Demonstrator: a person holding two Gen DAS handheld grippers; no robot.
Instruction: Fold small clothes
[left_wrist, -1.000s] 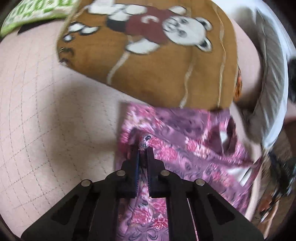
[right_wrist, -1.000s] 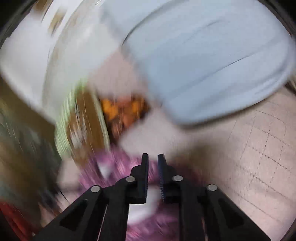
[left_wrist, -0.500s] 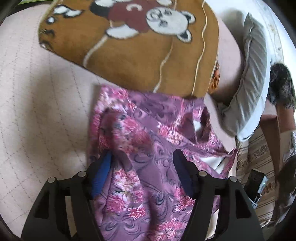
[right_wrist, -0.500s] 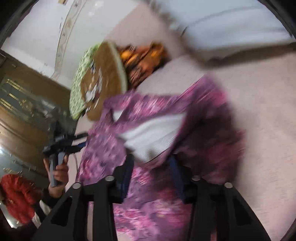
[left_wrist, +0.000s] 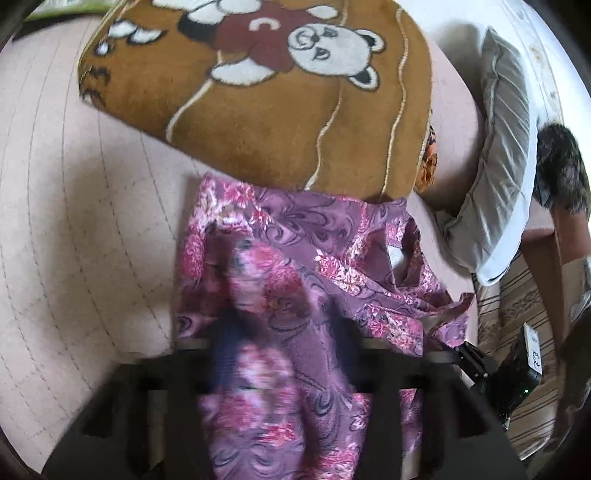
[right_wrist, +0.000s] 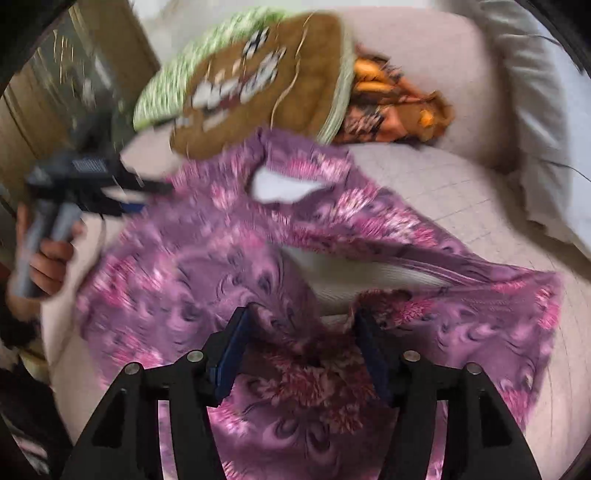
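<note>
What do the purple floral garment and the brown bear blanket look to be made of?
Purple floral garment: thin, soft woven cloth, likely with a slight sheen; it drapes and bunches in fine folds. Brown bear blanket: thick plush fleece, matte; fuzzy nap and a rounded, bulky edge.

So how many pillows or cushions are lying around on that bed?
2 in view. The brown teddy-bear cushion lies just beyond the purple floral garment, overlapping its far edge. The grey pillow lies at the bed's right side. Others may be hidden.
</note>
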